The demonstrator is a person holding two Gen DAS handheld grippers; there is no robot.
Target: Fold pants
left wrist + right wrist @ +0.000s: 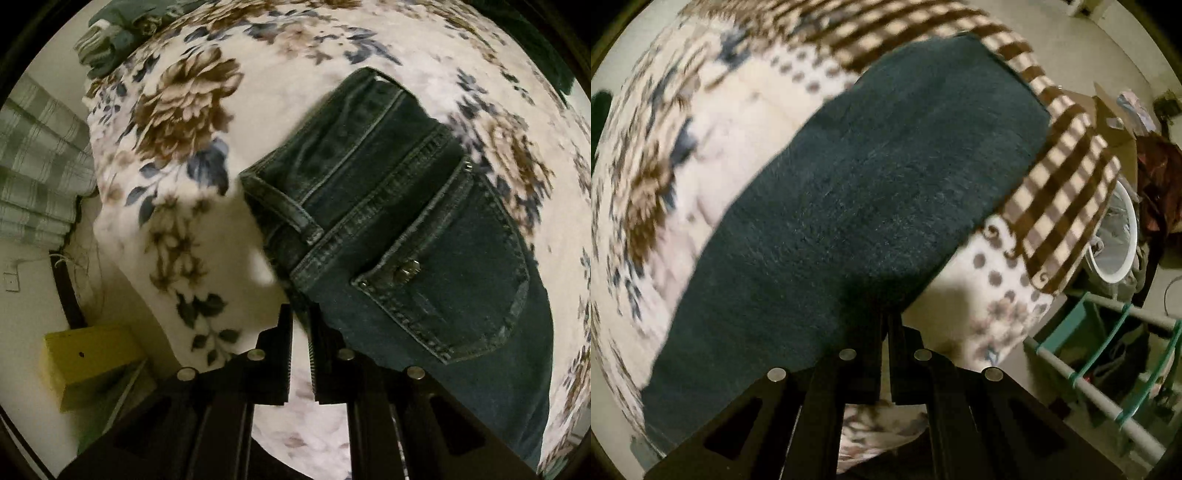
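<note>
We lose the jeans [424, 229] at the lower right edge of the left view; the legs run out of frame. The left gripper [301, 317] tips sit against the denim edge; a pinch we cannot confirm. In the right view the blanket [665, 155] pattern smears with blur. The right gripper [886, 321] tips vanish under dark cloth.

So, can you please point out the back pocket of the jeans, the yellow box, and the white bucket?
back pocket [458, 273], left wrist view, on the pocket's denim face.
yellow box [88, 354], left wrist view, on its top side.
white bucket [1123, 236], right wrist view, on its rim.
</note>
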